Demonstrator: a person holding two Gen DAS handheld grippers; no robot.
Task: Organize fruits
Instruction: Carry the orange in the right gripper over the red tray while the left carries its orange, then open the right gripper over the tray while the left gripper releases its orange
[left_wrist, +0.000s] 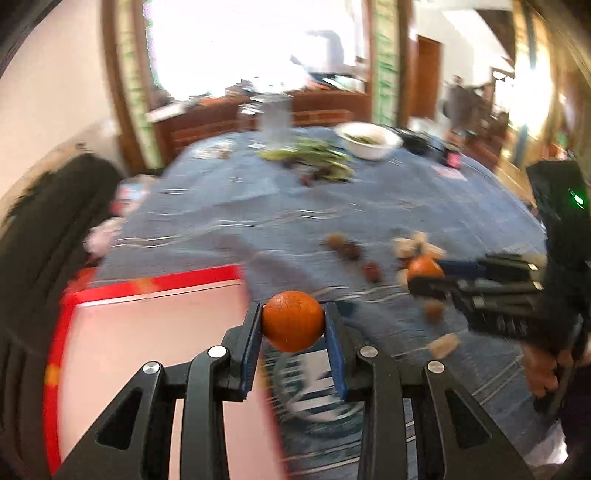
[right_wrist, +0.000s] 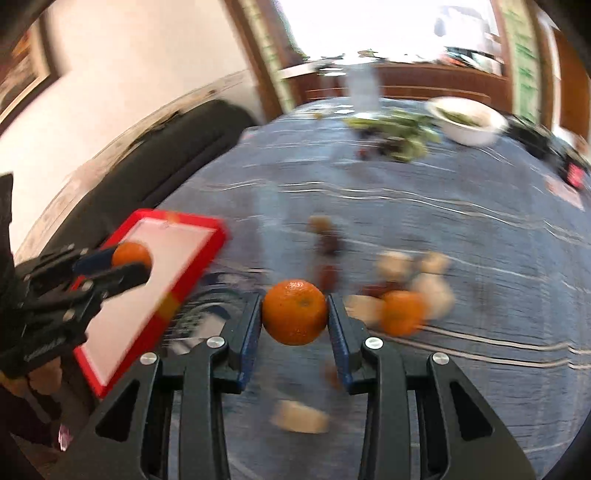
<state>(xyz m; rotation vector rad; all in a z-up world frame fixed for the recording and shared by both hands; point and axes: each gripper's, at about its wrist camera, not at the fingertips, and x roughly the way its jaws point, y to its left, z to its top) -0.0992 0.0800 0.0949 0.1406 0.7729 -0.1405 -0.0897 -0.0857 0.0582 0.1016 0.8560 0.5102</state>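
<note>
Both grippers hold one orange each. Left gripper (left_wrist: 293, 322) clamps its orange (left_wrist: 293, 320) beside the red tray (left_wrist: 155, 286); right gripper (right_wrist: 295, 314) pinches its orange (right_wrist: 295, 312) above the blue tablecloth (right_wrist: 424, 221). Just beyond, a third orange (right_wrist: 400, 312) lies among pale blurred pieces. Farther away stands a white bowl (right_wrist: 467, 120).

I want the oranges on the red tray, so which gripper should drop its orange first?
Left, probably. The left gripper already holds its orange over the red tray. The right gripper holds its orange over the blue cloth, beside the tray.
</note>
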